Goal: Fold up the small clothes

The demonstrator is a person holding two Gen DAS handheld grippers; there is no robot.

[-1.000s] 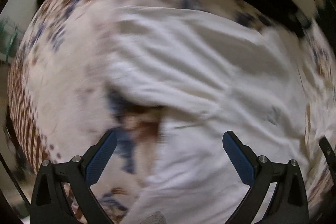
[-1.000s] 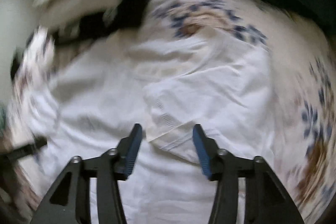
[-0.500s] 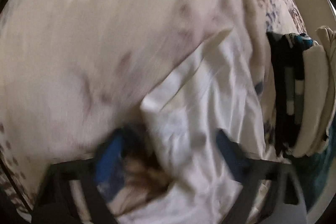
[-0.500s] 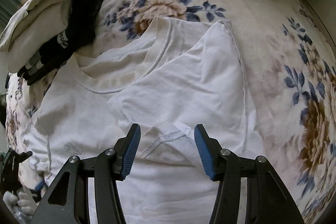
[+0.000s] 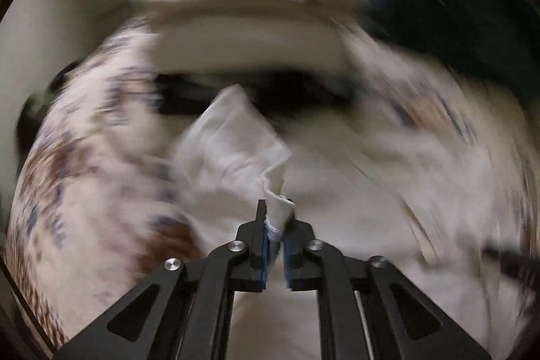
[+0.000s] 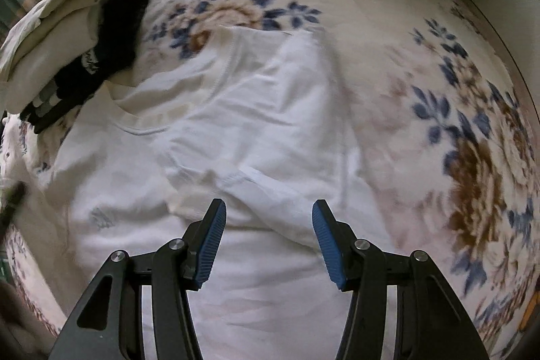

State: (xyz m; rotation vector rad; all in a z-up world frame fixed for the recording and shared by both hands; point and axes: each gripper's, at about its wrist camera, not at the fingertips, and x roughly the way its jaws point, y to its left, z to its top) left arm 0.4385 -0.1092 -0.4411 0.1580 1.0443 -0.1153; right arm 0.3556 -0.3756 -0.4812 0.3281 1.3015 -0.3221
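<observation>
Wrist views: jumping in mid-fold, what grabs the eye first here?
The left gripper is shut on a pinched sleeve corner of the white T-shirt, lifting it off the bed in a blurred view. The right gripper hangs open above the shirt's folded-in sleeve, near centre. The shirt lies on a floral bedspread, with a stack of folded clothes at far left.

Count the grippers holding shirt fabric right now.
1. The left gripper is pinched shut on a fold of the white T-shirt. The right gripper hangs open above the shirt, gripping nothing.
</observation>
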